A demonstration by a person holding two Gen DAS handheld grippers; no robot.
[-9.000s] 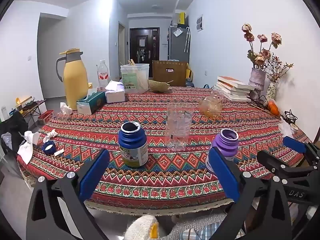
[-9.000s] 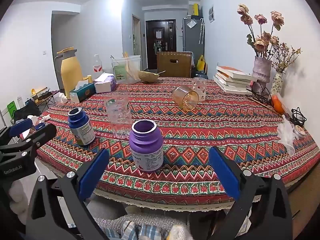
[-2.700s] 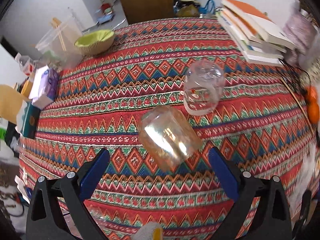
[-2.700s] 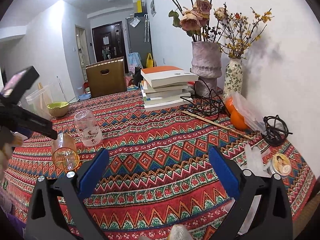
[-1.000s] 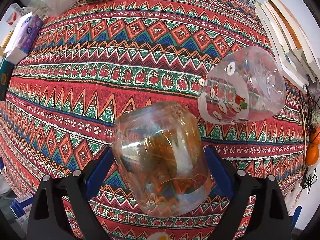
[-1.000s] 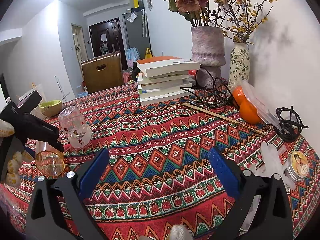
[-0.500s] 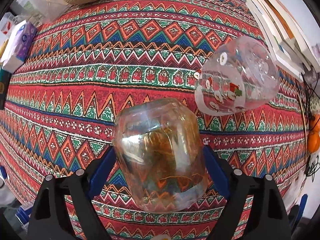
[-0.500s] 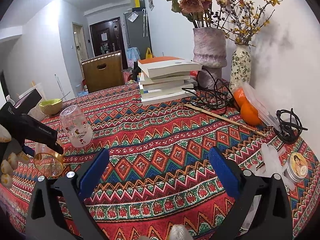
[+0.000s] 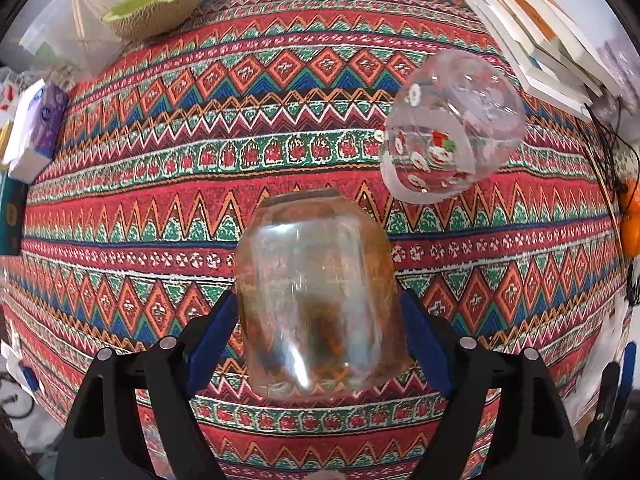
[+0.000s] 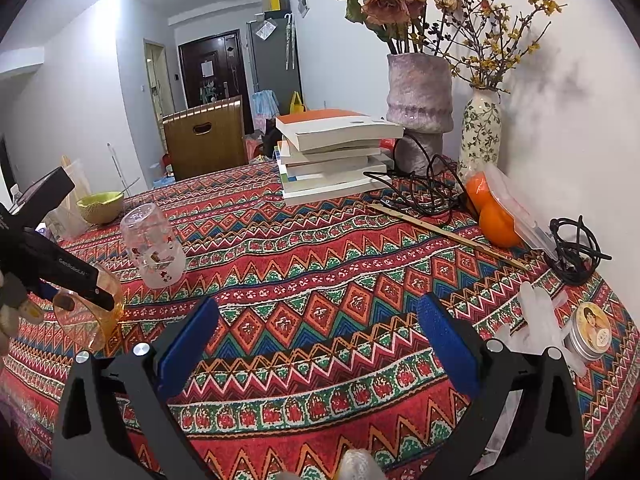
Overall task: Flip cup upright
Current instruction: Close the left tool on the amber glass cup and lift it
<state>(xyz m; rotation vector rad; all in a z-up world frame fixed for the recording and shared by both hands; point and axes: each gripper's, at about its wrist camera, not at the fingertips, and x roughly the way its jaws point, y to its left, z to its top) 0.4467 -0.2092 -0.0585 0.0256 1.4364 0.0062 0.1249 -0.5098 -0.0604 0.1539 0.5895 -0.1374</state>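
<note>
Two tools: left tool [image 9: 320, 332] pinching amber cup [image 9: 320, 312] above tabletop [image 9: 160, 184]; right tool [image 10: 318, 344] spread, holding nothing.

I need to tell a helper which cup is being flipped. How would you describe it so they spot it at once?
On the red patterned tablecloth, look near the stack of books for two glass cups. The amber cup is the plain, orange-tinted one between the blue pads of the left tongs; the clear cup beside it carries small red-and-white printed figures.
</note>
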